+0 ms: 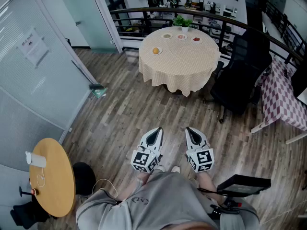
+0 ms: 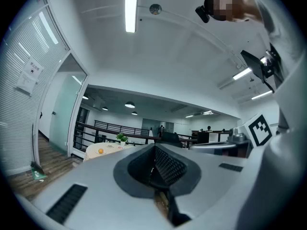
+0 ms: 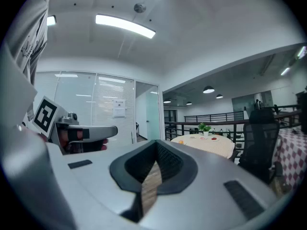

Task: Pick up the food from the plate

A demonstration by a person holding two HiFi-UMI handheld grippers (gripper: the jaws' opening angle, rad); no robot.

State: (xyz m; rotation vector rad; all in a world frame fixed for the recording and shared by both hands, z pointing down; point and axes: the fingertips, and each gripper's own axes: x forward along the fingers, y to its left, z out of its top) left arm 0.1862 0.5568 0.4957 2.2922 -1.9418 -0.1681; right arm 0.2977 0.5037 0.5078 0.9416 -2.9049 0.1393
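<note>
My left gripper and right gripper are both closed and empty, side by side near me — the orange food sits on its plate at the left edge of the far round table, well apart straight ahead, the left gripper marginally nearer by my estimate.

Your head camera looks steeply down from above at the wooden floor, with the left gripper and right gripper close below it and the round table far ahead. Each gripper's camera sits just behind its jaws, facing level across the room. All three views share that distant table and the railing.
</note>
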